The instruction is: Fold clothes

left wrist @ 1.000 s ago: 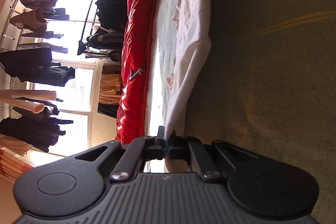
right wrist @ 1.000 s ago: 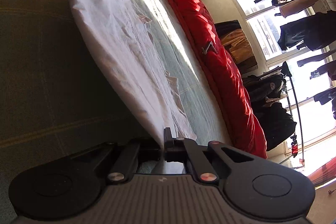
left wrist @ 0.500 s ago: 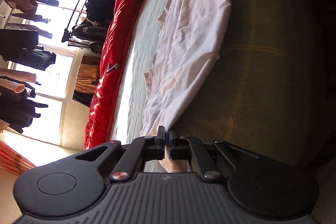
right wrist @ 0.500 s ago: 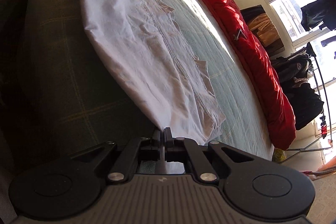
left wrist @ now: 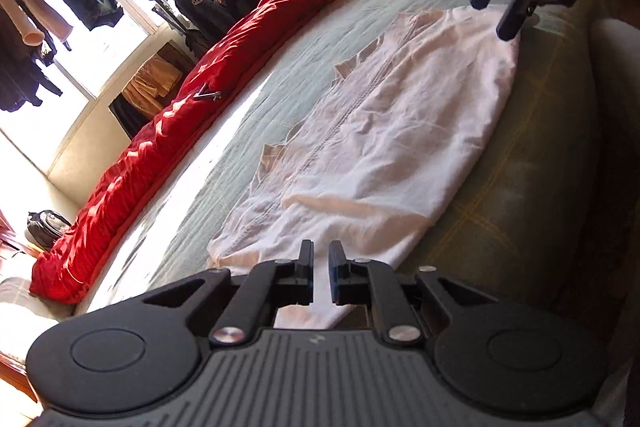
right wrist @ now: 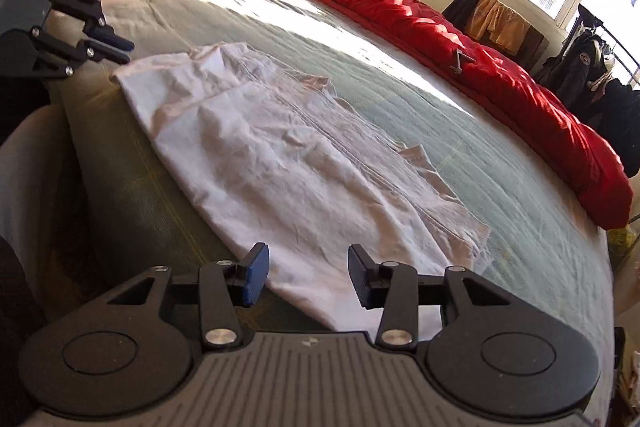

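A white garment (left wrist: 384,143) is laid lengthwise along the bed's (left wrist: 280,75) near edge, between the left tongs (left wrist: 320,277) and right tongs (right wrist: 306,275), both opening, nothing gripped.

A wrinkled pale pink cotton garment (left wrist: 384,147) lies folded lengthwise on the grey-green checked bed (left wrist: 532,179). At six o'clock the left gripper (left wrist: 320,277) hovers over its near end, jaws opening, nothing pinched. At one o'clock the right gripper (left wrist: 496,3) hangs with jaws apart above the far end. A long red quilted sleeping bag (left wrist: 192,107) lies toward ten o'clock.
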{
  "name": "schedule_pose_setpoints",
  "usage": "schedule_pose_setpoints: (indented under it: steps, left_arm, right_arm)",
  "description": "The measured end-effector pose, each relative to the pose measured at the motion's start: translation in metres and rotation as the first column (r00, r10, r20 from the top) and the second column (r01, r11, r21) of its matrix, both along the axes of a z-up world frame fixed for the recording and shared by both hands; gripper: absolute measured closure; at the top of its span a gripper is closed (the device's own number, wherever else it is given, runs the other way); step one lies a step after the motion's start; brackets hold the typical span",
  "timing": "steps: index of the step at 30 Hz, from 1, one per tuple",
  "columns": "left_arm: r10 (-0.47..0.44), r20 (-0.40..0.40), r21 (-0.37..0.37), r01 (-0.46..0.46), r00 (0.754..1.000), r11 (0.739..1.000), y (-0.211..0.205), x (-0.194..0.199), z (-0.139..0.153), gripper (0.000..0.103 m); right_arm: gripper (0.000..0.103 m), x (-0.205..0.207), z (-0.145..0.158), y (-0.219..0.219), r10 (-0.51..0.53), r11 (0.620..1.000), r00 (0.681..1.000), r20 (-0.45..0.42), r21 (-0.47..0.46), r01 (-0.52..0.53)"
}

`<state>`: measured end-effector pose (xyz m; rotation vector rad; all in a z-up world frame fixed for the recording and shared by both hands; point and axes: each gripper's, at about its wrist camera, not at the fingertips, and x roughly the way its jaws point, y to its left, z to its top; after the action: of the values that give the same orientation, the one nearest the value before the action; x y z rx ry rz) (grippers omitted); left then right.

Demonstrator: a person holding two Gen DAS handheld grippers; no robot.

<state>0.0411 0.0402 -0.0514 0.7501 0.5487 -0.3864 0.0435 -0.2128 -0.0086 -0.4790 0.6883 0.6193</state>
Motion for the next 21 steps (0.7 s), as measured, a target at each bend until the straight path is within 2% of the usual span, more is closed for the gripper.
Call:
schedule_pose_setpoints:
  steps: [4,6,8,10,12,15,16,17,18,21]
  left_arm:
    - [0.103,-0.12,-0.14,-0.12,0.987,0.983,0.014,0.024,-0.024,0.092]
    - [0.171,-0.152,-0.164,-0.195,0.974,0.967,0.029,0.027,-0.036,0.091]
    - [0.21,-0.166,-0.184,-0.239,0.963,0.953,0.047,0.019,-0.043,0.091]
    - [0.237,-0.179,-0.213,-0.273,0.955,0.938,0.064,0.009,-0.047,0.09]
    - [0.269,-0.215,-0.267,-0.321,0.939,0.909,0.081,0.005,-0.042,0.09]
    - [0.287,-0.251,-0.327,-0.36,0.924,0.874,0.094,0.006,-0.028,0.09]
    - [0.288,-0.247,-0.347,-0.362,0.925,0.865,0.095,0.01,-0.022,0.087]
    - [0.284,-0.237,-0.377,-0.357,0.929,0.854,0.095,0.016,-0.015,0.079]
    - [0.278,-0.231,-0.412,-0.352,0.932,0.84,0.095,0.021,-0.009,0.072]
    - [0.258,-0.23,-0.513,-0.342,0.938,0.787,0.092,0.045,0.004,0.064]
  right_arm:
    - [0.053,0.027,-0.024,0.023,-0.026,0.99,0.997,-0.078,0.136,0.037]
    - [0.051,0.038,-0.039,0.023,-0.079,0.978,0.989,-0.122,0.183,0.1]
    - [0.051,0.041,-0.054,0.012,-0.148,0.965,0.976,-0.157,0.192,0.177]
    - [0.049,0.036,-0.066,-0.004,-0.219,0.955,0.964,-0.154,0.168,0.244]
    - [0.049,0.025,-0.072,-0.037,-0.284,0.921,0.944,-0.17,0.226,0.317]
    - [0.049,0.017,-0.071,-0.079,-0.378,0.833,0.895,-0.238,0.333,0.441]
    - [0.047,0.014,-0.07,-0.089,-0.398,0.806,0.883,-0.25,0.365,0.466]
    - [0.043,0.012,-0.068,-0.093,-0.408,0.79,0.878,-0.25,0.385,0.477]
    - [0.034,0.011,-0.066,-0.097,-0.417,0.777,0.874,-0.249,0.401,0.485]
    - [0.031,0.012,-0.063,-0.088,-0.426,0.79,0.877,-0.224,0.38,0.481]
